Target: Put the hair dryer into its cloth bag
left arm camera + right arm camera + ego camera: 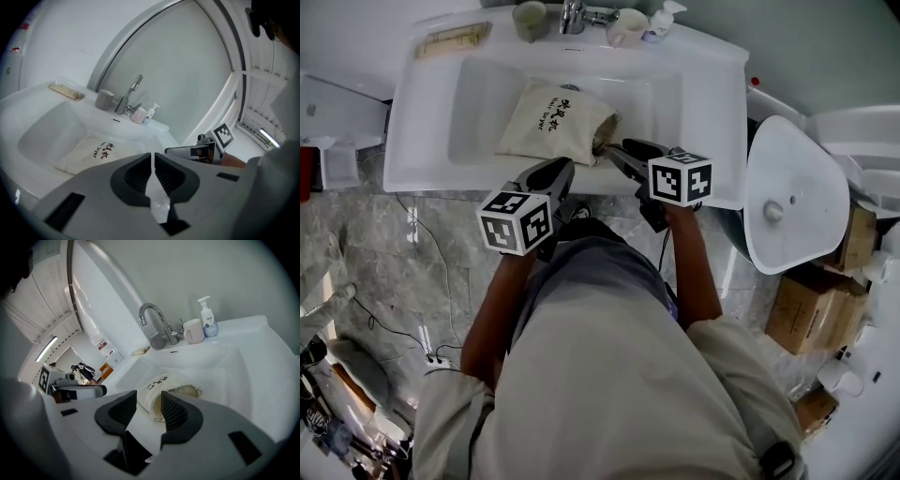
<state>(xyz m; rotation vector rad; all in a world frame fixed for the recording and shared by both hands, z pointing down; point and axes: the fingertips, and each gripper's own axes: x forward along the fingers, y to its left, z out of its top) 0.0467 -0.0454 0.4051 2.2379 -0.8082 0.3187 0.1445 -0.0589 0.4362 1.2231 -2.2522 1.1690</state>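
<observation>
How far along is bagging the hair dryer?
Apparently done: the cloth bag bulges in the sink, no hair dryer showing outside it. In hand: nothing; the left gripper is nearly shut, the right gripper open, both off the bag. Possibly left: closing the bag's open mouth.

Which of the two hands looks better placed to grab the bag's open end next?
Right, probably. The right gripper sits beside the cloth bag's mouth with jaws apart; the left gripper is shut and farther off.
</observation>
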